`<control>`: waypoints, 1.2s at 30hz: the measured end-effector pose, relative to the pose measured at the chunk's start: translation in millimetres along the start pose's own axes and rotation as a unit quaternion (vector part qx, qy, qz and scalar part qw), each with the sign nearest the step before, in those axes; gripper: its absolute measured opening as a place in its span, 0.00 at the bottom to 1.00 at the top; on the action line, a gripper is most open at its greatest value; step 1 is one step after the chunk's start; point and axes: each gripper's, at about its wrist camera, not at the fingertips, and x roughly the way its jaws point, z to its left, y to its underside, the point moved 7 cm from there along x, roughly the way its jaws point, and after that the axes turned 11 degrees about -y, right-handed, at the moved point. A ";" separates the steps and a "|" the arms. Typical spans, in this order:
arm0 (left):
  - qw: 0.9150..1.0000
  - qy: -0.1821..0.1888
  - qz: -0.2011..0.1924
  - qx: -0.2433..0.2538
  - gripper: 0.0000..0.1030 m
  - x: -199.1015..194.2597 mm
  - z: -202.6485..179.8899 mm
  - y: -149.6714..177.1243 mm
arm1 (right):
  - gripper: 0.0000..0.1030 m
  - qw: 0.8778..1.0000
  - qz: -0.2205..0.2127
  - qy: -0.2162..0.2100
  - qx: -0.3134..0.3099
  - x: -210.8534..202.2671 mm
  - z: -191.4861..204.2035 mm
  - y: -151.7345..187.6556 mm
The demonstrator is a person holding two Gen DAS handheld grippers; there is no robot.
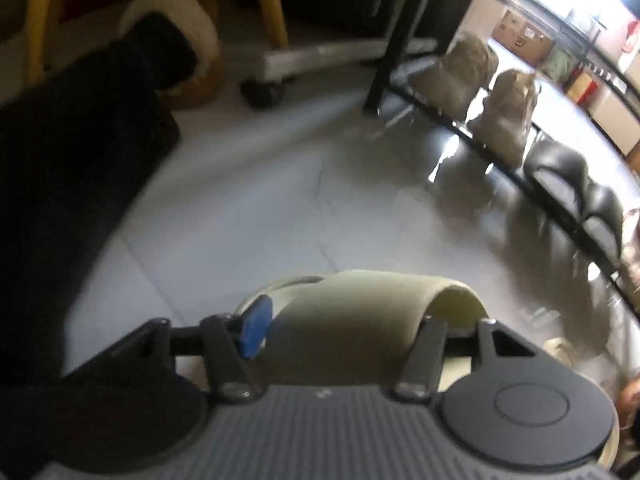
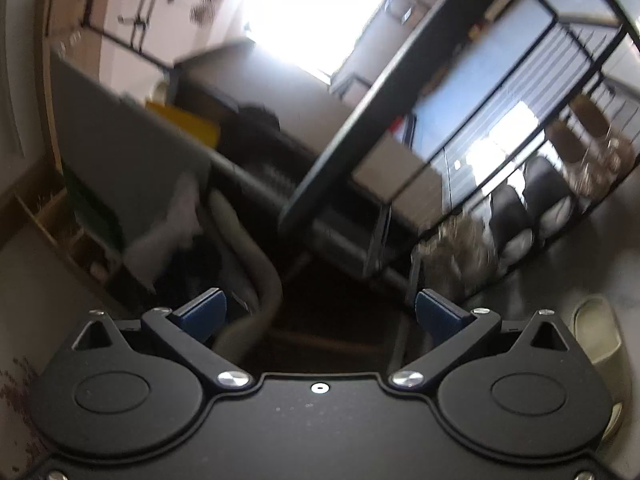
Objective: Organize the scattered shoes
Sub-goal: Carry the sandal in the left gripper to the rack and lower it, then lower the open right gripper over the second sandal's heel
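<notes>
In the left wrist view a cream open-toe slipper [image 1: 360, 312] sits between the fingers of my left gripper [image 1: 344, 332]. The blue left pad [image 1: 254, 332] presses its side; the slipper's band hides the right pad. The slipper stays sharp while the floor blurs, so it travels with the gripper. A black shoe rack [image 1: 504, 156] runs along the right, holding two tan boots [image 1: 508, 116] and black shoes [image 1: 560, 168]. My right gripper [image 2: 320, 312] is open with nothing between its blue pads. A second cream slipper [image 2: 596, 328] lies on the floor at its right.
A fur-lined brown shoe [image 1: 188, 48] lies at the upper left beside a large black shape [image 1: 72, 168]. Yellow legs [image 1: 272, 4] and a white wheeled base [image 1: 320, 56] stand behind. The right wrist view shows a dark round tabletop [image 2: 380, 92] and the shoe rack [image 2: 540, 192].
</notes>
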 end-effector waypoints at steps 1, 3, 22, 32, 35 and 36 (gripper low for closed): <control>1.000 0.005 0.001 0.019 0.78 12.5 -8.5 6.3 | 1.00 1.000 0.007 0.017 0.009 3.7 -8.9 4.2; 0.998 0.003 0.002 0.059 0.85 15.2 -19.8 11.9 | 1.00 0.999 0.012 0.033 0.029 5.3 -21.4 9.0; 0.989 0.096 -0.055 0.100 0.99 -42.8 -6.4 -47.9 | 1.00 0.967 0.086 0.186 0.150 16.1 -146.7 74.2; 0.977 0.148 -0.057 0.145 0.99 -45.6 31.3 -59.1 | 1.00 0.933 0.151 0.198 0.260 77.2 -182.9 145.5; 0.979 0.119 -0.061 0.155 0.99 -40.8 25.1 -55.9 | 1.00 0.926 0.168 0.206 0.267 92.8 -184.0 159.5; 0.979 0.111 -0.061 0.162 0.99 -37.8 21.5 -53.3 | 1.00 0.925 0.172 0.209 0.265 97.1 -183.6 162.3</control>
